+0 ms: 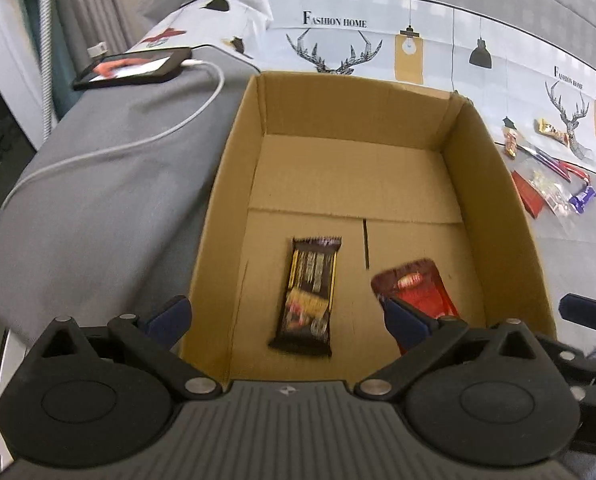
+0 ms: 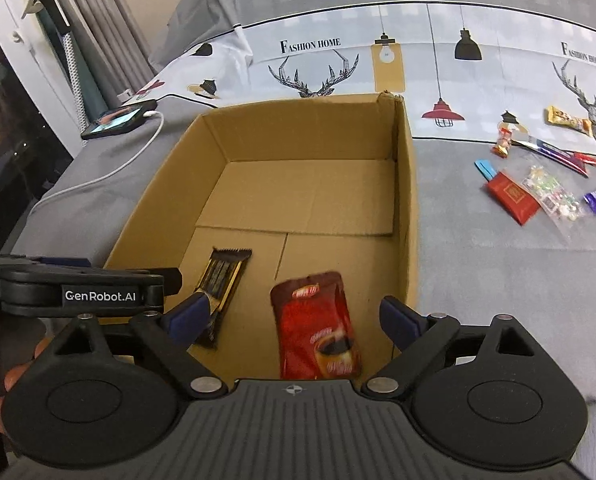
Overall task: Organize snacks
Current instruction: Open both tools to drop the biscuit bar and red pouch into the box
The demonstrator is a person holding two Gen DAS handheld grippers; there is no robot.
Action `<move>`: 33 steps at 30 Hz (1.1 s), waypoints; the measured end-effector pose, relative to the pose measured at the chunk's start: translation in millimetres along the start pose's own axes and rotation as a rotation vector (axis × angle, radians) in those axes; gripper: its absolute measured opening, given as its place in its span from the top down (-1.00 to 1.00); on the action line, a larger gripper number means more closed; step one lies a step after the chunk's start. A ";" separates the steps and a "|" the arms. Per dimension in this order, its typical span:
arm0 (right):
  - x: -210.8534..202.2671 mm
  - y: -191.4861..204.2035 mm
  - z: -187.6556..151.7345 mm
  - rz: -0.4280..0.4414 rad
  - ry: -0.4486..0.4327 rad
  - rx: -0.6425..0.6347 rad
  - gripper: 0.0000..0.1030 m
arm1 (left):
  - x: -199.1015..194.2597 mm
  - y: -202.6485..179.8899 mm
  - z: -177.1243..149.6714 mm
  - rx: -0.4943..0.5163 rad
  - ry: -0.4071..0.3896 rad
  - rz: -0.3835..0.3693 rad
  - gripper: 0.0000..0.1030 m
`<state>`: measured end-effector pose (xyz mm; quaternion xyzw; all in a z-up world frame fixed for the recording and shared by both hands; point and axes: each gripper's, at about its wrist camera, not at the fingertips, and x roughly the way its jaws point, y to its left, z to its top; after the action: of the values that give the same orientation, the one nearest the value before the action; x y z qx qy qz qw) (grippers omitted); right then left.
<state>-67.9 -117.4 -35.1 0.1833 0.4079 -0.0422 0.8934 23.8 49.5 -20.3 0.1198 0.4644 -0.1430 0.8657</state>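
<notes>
Left gripper (image 1: 286, 316): jaws spread wide, holding nothing, poised over the near end of the cardboard box (image 1: 234, 168). Right gripper (image 2: 294, 320): jaws likewise wide apart and empty, above the same end.

Between the left jaws, on the box floor, lies a dark chocolate bar (image 1: 308, 292), long axis running away from the camera, crimped end toward the far wall. Just beside it to the right, apart from it, a red coffee sachet (image 2: 316, 326), long axis roughly parallel and slightly tilted.

Box walls stand around both. Outside, on the bed's grey cover to the right: loose snacks (image 2: 538, 184), well apart from the box. To the left: phone (image 1: 134, 68) with white cable (image 1: 202, 108).
</notes>
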 end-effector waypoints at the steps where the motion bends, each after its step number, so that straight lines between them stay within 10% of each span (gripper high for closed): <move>1: -5.6 1.0 -3.1 -0.002 -0.001 0.004 -0.81 | -7.2 1.5 -6.0 -0.005 -0.005 0.003 -0.99; 33: -146.1 47.8 -71.6 -0.076 -0.296 -0.219 -0.99 | -138.0 -5.4 -86.4 -0.025 -0.207 0.046 -0.99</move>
<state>-205.2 -57.9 44.6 0.0611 0.2810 -0.0577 0.9560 -117.5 92.8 48.3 0.1044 0.3716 -0.1291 0.9134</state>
